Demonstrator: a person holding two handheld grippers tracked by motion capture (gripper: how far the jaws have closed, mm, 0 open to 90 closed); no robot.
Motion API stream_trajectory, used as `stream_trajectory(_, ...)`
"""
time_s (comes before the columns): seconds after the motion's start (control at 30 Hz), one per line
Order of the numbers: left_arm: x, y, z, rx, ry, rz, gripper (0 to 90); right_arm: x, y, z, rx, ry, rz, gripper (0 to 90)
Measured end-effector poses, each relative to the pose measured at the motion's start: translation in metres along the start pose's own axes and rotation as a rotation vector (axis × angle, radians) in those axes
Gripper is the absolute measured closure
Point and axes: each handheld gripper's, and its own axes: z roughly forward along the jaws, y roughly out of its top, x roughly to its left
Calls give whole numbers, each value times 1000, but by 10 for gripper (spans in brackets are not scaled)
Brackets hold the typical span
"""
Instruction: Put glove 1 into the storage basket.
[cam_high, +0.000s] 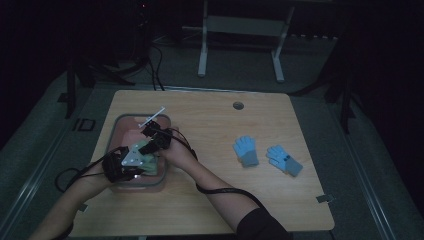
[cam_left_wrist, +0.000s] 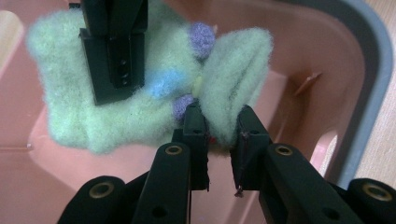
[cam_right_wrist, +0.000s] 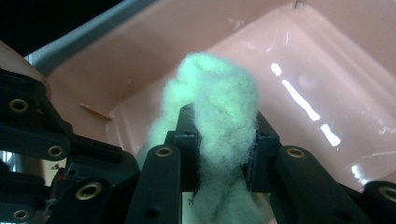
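on the wooden counter (cam_high: 210, 200), both hand-held grippers, left (cam_left_wrist: 215, 128) and right (cam_right_wrist: 223, 133), are clamped on a fluffy pale green sock (cam_left_wrist: 116, 116) inside the pink plastic tub (cam_left_wrist: 327, 70), so it looks not yet lifted out.

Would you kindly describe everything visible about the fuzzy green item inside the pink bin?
The fuzzy green item is soft, pale mint fleece with purple and blue pompoms at its middle. It lies crumpled in the pink bin. The left claw pinches one bunched fold; the right claw grips another part.
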Motion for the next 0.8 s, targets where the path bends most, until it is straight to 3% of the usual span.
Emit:
stream_trajectory(0.3,7,0,16,38,-22,-24,785,-6,5,14,58,-11,9,703)
stream_trajectory(0.53,12,2,21,76,-44,-32,757,-9,8,14,69,-31,13,502)
stream_trajectory(0.7,14,3,23,87,-70,-53,691,-12,7,10,62,-38,15,447)
stream_trajectory(0.8,14,3,23,96,-60,-64,568,-12,6,6,44,-36,16,397)
